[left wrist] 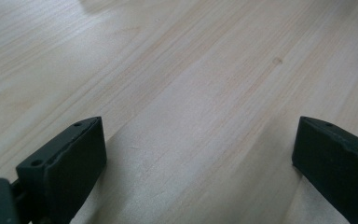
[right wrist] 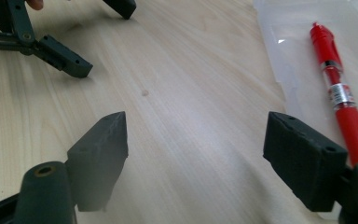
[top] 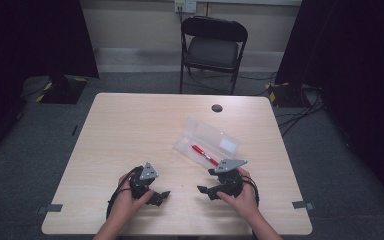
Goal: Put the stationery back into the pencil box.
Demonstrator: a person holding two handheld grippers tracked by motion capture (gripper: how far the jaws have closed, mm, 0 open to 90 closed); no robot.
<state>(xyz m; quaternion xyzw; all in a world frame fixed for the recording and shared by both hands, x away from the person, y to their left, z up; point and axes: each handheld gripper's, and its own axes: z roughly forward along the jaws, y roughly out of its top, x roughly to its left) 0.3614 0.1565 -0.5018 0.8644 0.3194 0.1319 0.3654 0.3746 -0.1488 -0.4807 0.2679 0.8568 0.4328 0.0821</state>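
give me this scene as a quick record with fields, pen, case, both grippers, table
pen: red pen lying inside the case, not held
case: clear plastic pencil case, lid open, on the table right of centre
left gripper: left gripper low over bare wood, jaws apart, holding nothing
right gripper: right gripper beside the case's near end, jaws apart, holding nothing
table: light wood table, dark round cable port near the far edge
behind: black folding chair
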